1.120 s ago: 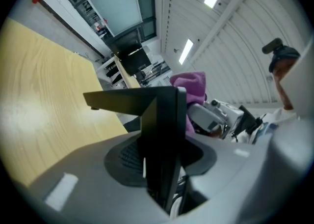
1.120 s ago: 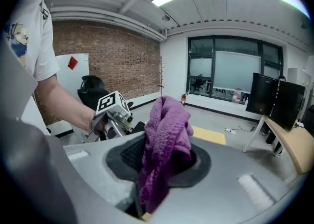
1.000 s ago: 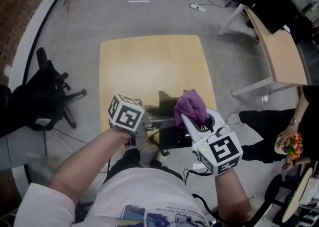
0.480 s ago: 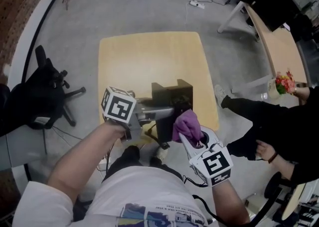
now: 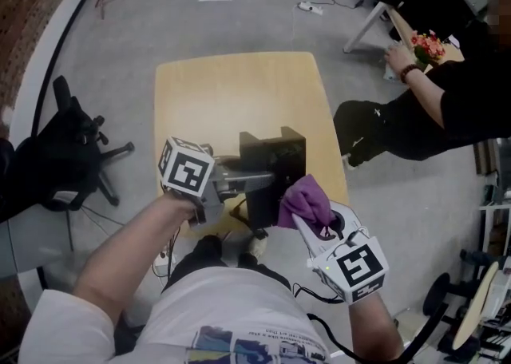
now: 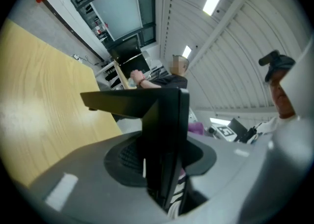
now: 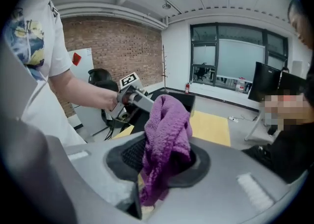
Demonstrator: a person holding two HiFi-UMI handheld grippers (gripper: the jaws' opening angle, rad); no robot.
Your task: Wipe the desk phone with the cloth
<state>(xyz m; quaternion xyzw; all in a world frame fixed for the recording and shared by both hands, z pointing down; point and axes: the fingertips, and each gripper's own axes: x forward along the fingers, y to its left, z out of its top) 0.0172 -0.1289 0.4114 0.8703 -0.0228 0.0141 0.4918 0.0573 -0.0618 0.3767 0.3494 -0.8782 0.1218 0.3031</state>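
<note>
The left claw [image 5: 251, 181] clamps the desk phone [image 5: 271, 155] by its edge, steadying it so the right claw [image 5: 303, 217] (pinching the purple cloth [image 5: 306, 197]) can wipe

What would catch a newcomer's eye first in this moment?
The bright purple cloth, bunched in the right claw by the table's near right corner, stands out most. Just left of it, the left claw clamps the black desk phone at the near edge of the yellow table. A person in black leans at the neighbouring desk, upper right.
</note>
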